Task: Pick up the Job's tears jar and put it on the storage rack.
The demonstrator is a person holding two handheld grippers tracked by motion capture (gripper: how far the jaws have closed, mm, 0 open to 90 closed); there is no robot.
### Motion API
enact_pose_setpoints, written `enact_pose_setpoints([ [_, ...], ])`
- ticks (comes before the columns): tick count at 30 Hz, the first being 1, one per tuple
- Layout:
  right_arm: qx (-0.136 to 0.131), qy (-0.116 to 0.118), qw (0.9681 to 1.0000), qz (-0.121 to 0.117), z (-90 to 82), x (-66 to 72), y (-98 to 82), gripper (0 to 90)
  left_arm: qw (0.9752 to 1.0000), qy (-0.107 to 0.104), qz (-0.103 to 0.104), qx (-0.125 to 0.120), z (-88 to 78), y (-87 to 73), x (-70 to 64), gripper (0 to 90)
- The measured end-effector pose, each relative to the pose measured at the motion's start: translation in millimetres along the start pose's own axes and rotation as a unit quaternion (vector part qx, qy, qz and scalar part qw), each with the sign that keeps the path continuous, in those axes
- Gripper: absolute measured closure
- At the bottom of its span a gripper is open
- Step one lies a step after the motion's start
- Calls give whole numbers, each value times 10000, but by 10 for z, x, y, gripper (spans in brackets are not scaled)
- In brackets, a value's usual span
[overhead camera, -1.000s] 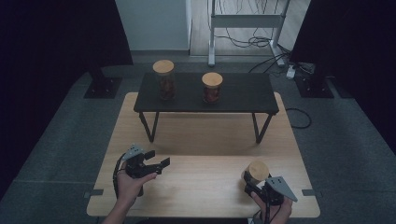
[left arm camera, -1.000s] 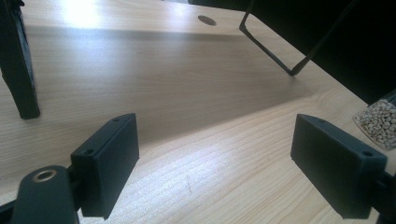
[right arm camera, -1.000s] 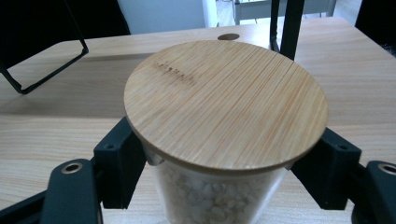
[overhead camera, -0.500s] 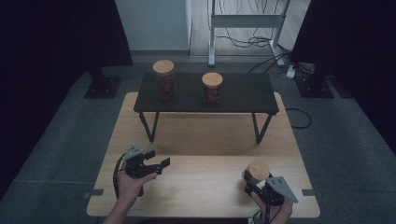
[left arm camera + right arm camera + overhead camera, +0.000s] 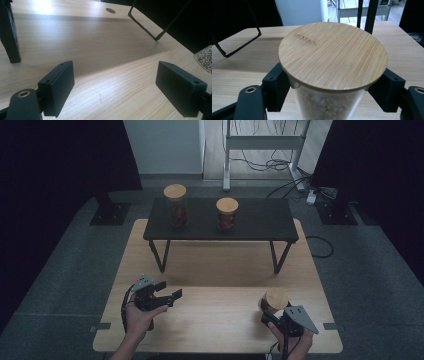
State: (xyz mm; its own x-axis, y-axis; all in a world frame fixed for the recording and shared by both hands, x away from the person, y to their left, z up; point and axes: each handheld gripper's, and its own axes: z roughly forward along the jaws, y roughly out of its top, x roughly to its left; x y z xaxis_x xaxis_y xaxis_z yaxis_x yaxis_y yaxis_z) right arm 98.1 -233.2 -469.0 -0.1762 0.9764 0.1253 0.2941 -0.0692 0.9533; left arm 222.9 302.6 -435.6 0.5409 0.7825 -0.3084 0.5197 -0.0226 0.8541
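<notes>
A glass jar with a round wooden lid [image 5: 275,299] [image 5: 332,62] stands on the light wooden table [image 5: 220,270] at the front right; it holds pale grains. My right gripper [image 5: 270,312] [image 5: 332,92] is shut on the jar, one black pad on each side of the glass just below the lid. At the front left, my left gripper [image 5: 169,295] [image 5: 120,90] is held open over bare tabletop, nothing between its pads. The grain-filled glass of that jar [image 5: 205,57] shows at the right edge of the left gripper view.
A low black bench [image 5: 260,217] stands across the far half of the table on thin metal legs [image 5: 159,255]. Two more wooden-lidded jars [image 5: 175,205] [image 5: 227,213] with dark contents sit on it. Grey carpet surrounds the table; cables and a metal stand lie beyond.
</notes>
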Motion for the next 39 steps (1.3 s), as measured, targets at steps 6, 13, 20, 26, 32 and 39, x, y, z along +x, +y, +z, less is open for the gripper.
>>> enact_pose_setpoints([
  [6, -47, 11, 10000, -49, 13, 13, 56, 250, 10000, -3, -7, -7, -2, 1, 4, 151],
  [13, -83, 0, 9999, -106, 33, 23, 126, 250, 10000, -10, -9, -6, -3, 2, 8, 151],
  [20, -133, 19, 9998, -135, 58, 28, 190, 250, 10000, -3, -11, 11, 3, 1, 14, 151],
  [26, -172, 36, 9997, -155, 78, 30, 244, 250, 10000, 1, -13, 17, 5, 0, 18, 151],
  [32, -212, 49, 9996, -184, 96, 39, 299, 250, 10000, 0, -24, 15, 7, -2, 24, 151],
  [39, -278, 49, 9994, -187, 115, 53, 357, 250, 10000, -3, -34, 9, 3, 0, 29, 151],
])
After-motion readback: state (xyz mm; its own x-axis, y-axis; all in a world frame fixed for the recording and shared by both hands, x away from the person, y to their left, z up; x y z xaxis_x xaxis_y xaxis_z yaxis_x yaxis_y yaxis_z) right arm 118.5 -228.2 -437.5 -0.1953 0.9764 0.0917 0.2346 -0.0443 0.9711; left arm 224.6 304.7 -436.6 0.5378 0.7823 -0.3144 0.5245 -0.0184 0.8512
